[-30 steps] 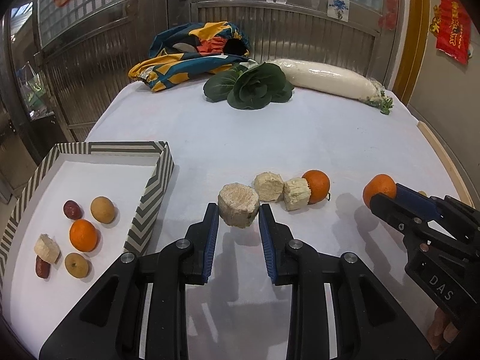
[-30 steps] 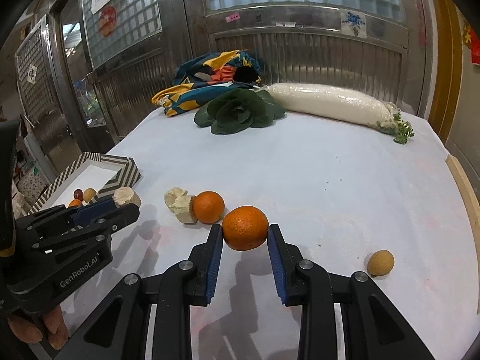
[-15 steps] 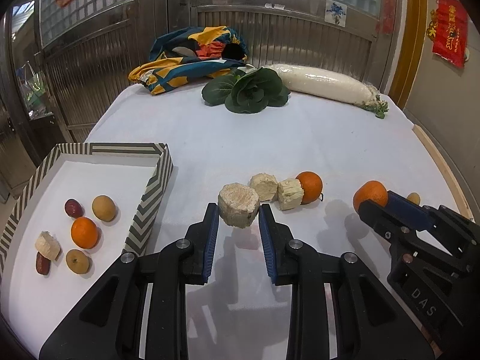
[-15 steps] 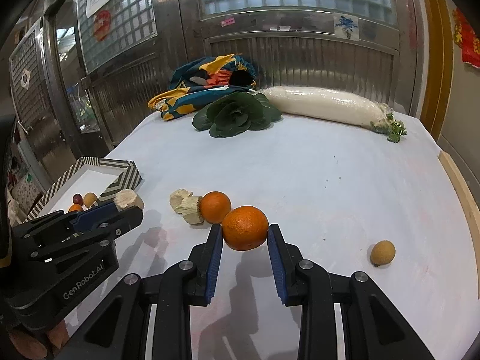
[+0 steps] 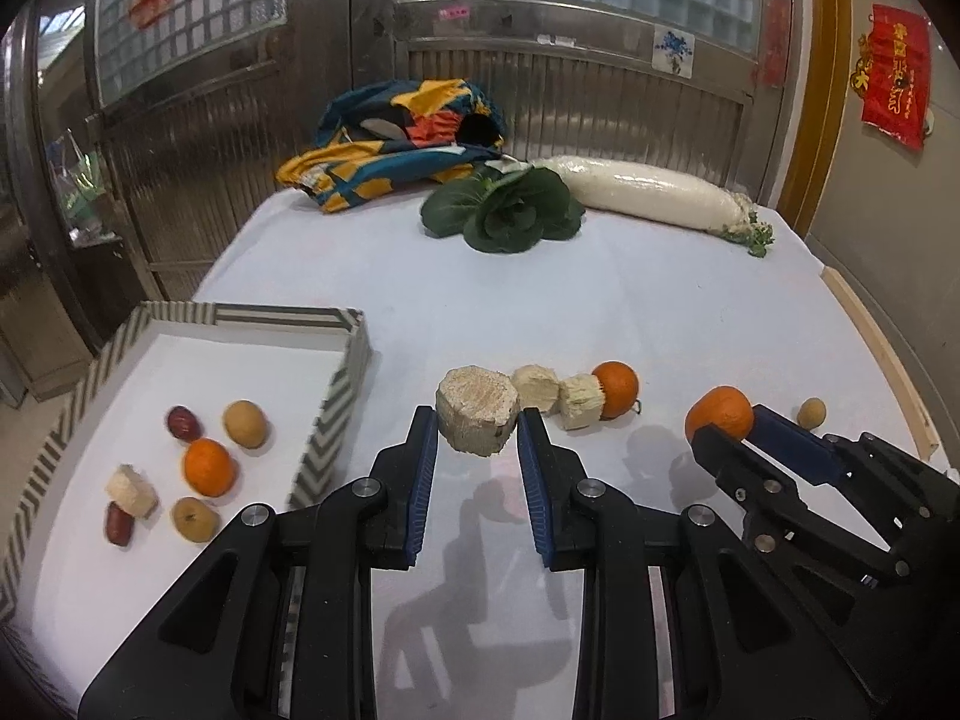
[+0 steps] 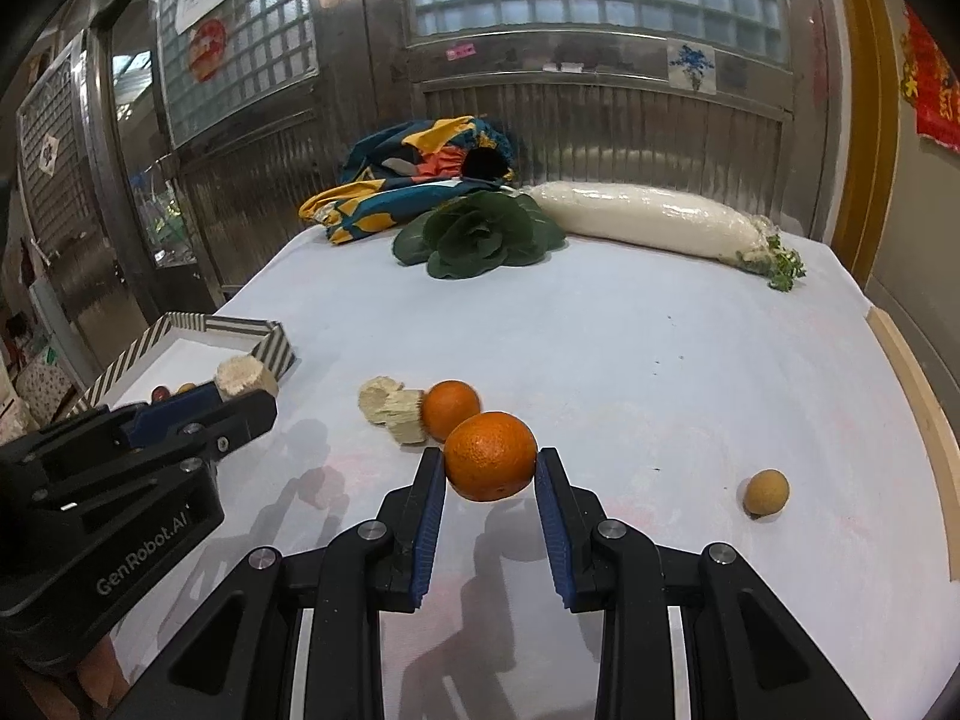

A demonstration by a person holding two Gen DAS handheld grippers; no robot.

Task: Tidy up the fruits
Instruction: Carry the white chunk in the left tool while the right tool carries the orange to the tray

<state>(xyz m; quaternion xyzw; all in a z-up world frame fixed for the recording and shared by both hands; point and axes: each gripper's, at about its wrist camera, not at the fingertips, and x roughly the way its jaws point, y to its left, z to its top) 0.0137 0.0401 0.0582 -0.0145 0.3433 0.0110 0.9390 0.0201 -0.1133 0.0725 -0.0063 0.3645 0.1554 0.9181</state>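
Two grips are loaded: your left gripper [image 5: 477, 435] is clamped on a pale, rough-cut chunk [image 5: 477, 417], lifted off the table [image 5: 600, 300] just right of the striped tray [image 5: 327, 420]. Your right gripper [image 6: 489, 477] is closed on an orange [image 6: 490, 455], held above the white cloth. Six pieces already lie in the tray. On the table, two more pale chunks [image 5: 555, 396] touch a second orange [image 5: 617, 389], and one small tan fruit [image 6: 766, 492] sits apart to the right. Leafy greens [image 5: 510, 213] and a white radish [image 5: 654, 198] lie at the far end.
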